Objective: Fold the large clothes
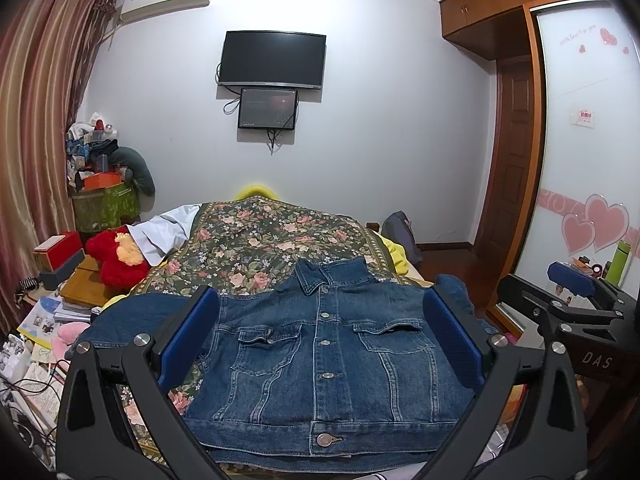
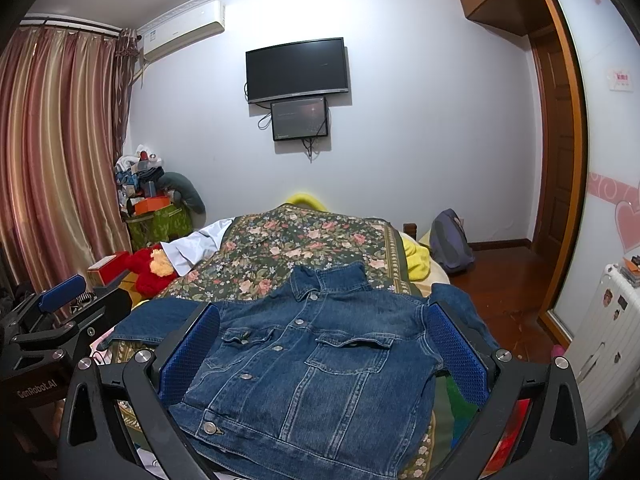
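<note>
Denim comes first: a dark blue buttoned denim jacket [image 1: 324,356] lies face up at the near edge of the bed, hem toward the grippers, collar away, sleeves spread toward both side edges. The left gripper [image 1: 320,340] and right gripper [image 2: 326,356] both hover above it with jaws wide, holding nothing. A good first fold likely means pinching each sleeve near the cuff and drawing it across the chest, keeping the front panels flat. Beyond the collar, the floral green bedspread [image 1: 256,240] offers room. A red plush toy [image 1: 114,258] and a pale folded cloth [image 1: 160,236] crowd the far left edge.
</note>
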Tool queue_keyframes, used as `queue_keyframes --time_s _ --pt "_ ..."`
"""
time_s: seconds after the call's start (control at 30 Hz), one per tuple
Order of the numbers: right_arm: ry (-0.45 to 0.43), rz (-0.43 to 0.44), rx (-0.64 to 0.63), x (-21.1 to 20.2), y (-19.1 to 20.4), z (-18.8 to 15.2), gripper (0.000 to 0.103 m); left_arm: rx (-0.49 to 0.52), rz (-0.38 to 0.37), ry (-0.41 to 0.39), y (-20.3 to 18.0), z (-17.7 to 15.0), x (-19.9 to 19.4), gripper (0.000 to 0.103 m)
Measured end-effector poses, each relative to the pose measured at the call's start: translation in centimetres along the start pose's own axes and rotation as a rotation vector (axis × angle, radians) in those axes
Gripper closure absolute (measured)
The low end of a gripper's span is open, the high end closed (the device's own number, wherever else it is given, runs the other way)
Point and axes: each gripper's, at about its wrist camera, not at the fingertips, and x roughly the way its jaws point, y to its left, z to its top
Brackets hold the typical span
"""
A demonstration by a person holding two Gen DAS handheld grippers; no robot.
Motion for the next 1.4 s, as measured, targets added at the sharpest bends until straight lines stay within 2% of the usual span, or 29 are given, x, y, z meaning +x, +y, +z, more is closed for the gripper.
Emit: queue_keyframes --time_s 1.4 --pt "-0.004 0.003 0.002 0.08 0.01 0.22 0.000 -0.012 0.004 0.008 0.01 -0.30 0.47 0.000"
